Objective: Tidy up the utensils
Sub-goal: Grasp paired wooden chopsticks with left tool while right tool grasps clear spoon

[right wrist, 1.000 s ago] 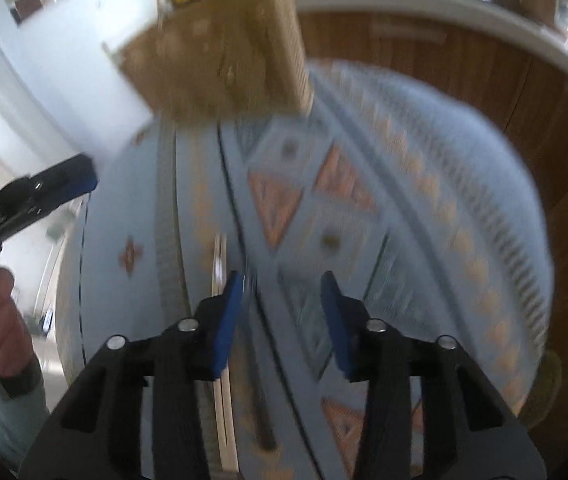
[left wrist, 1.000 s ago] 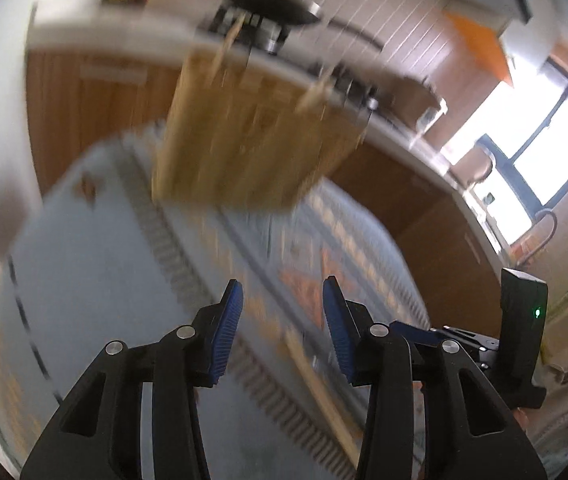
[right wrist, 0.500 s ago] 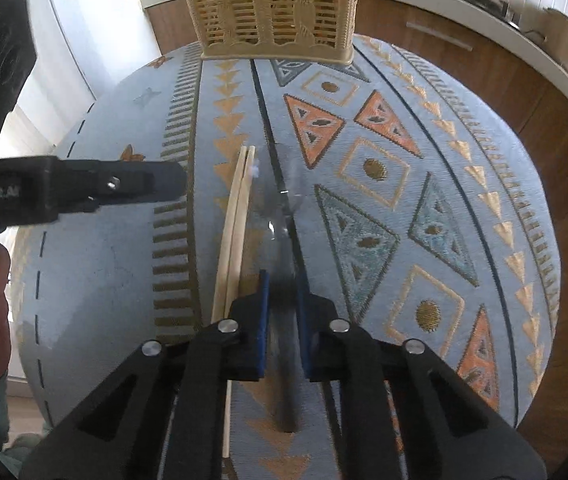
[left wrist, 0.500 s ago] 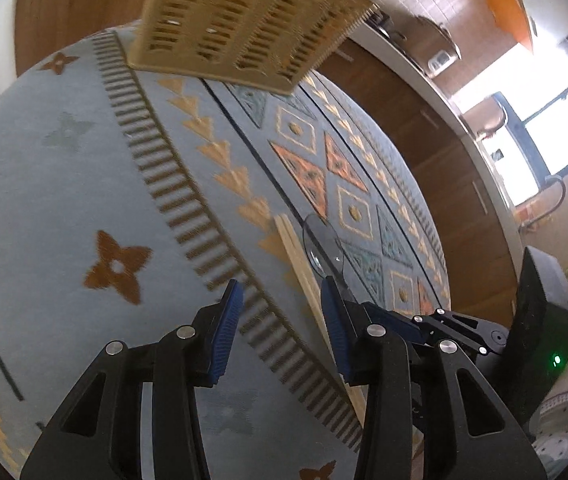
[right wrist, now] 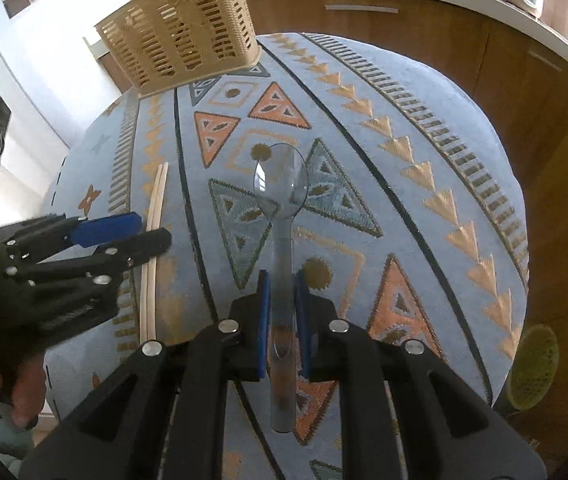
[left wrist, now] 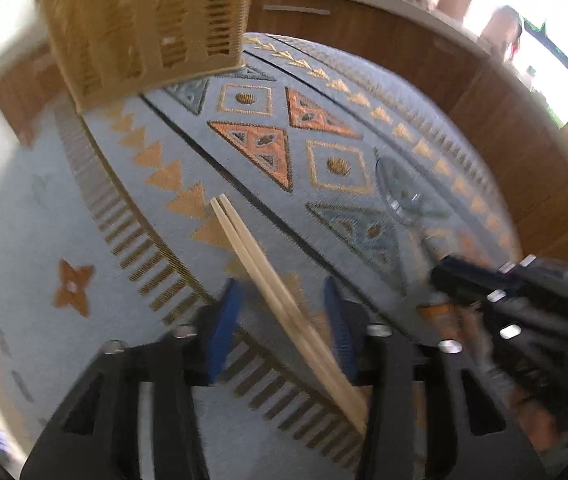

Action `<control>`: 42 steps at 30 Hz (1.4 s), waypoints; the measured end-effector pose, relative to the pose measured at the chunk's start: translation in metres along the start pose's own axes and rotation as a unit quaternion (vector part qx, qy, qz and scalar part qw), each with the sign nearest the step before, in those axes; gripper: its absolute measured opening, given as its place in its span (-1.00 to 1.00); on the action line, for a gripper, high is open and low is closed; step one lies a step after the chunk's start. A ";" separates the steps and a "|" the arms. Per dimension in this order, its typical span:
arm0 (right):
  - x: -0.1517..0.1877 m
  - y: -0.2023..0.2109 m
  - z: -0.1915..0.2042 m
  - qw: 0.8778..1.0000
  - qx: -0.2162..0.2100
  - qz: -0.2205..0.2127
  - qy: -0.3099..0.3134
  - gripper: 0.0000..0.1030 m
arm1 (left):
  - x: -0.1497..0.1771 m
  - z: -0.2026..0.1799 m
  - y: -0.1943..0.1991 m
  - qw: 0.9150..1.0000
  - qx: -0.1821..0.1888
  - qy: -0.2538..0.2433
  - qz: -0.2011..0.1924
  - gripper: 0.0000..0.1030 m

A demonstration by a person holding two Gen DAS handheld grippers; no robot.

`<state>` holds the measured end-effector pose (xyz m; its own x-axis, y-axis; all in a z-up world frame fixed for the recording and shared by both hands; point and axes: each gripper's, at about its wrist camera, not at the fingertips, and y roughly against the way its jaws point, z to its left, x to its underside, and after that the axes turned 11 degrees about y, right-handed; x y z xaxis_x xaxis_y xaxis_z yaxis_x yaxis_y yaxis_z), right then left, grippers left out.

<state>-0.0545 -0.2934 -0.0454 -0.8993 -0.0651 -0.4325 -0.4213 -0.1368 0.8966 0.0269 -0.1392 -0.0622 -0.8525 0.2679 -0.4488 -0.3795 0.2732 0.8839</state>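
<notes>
A pair of pale wooden chopsticks (left wrist: 267,276) lies on the patterned blue cloth (left wrist: 83,208). My left gripper (left wrist: 279,292) straddles them and its jaws are closing. Gaps still show between the blue pads (left wrist: 223,320) and the sticks. My right gripper (right wrist: 281,300) is shut on the handle of a clear plastic spoon (right wrist: 279,184), whose bowl points away from me. From the right wrist, the left gripper (right wrist: 153,230) sits over the chopsticks (right wrist: 157,192) at left. The tan slotted basket (right wrist: 179,36) stands at the cloth's far end, also as the basket (left wrist: 143,28).
Brown wooden cabinets (right wrist: 464,52) under a white counter run behind and to the right of the table. A round green thing (right wrist: 532,364) lies low at the right edge. A person's hand (right wrist: 15,396) holds the left gripper. The right gripper (left wrist: 504,292) shows at right.
My right gripper closed on the spoon and carried it to the right, away from the chopsticks. My left gripper came down over the chopsticks and its jaws narrowed.
</notes>
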 end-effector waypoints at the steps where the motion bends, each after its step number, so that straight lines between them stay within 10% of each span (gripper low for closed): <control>1: 0.000 0.000 0.002 1.000 0.002 0.001 0.007 -0.80 | 0.002 -0.003 0.000 1.000 -0.016 -0.010 -0.007 -0.62; 8: -0.007 -0.004 0.018 0.999 0.008 0.015 0.037 -0.80 | 0.004 0.027 0.010 0.999 0.029 -0.017 -0.003 -0.99; 20: -0.013 -0.013 0.001 0.999 -0.017 0.047 0.003 -0.76 | -0.010 0.064 0.013 0.988 0.144 0.038 0.047 -0.83; 34: -0.051 -0.033 -0.001 0.987 -0.050 0.141 0.050 -0.48 | -0.037 0.039 -0.007 0.987 0.072 0.002 0.141 -0.68; 42: -0.050 -0.038 0.012 0.986 -0.005 0.145 0.082 -0.79 | -0.045 0.012 -0.015 0.987 -0.002 -0.027 0.156 -0.68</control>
<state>0.0053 -0.2735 -0.0565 -0.9503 -0.2619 -0.1683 -0.1474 -0.0978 0.9842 0.0753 -0.1440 -0.0571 -0.9077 0.3879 -0.1600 -0.1019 0.1662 0.9808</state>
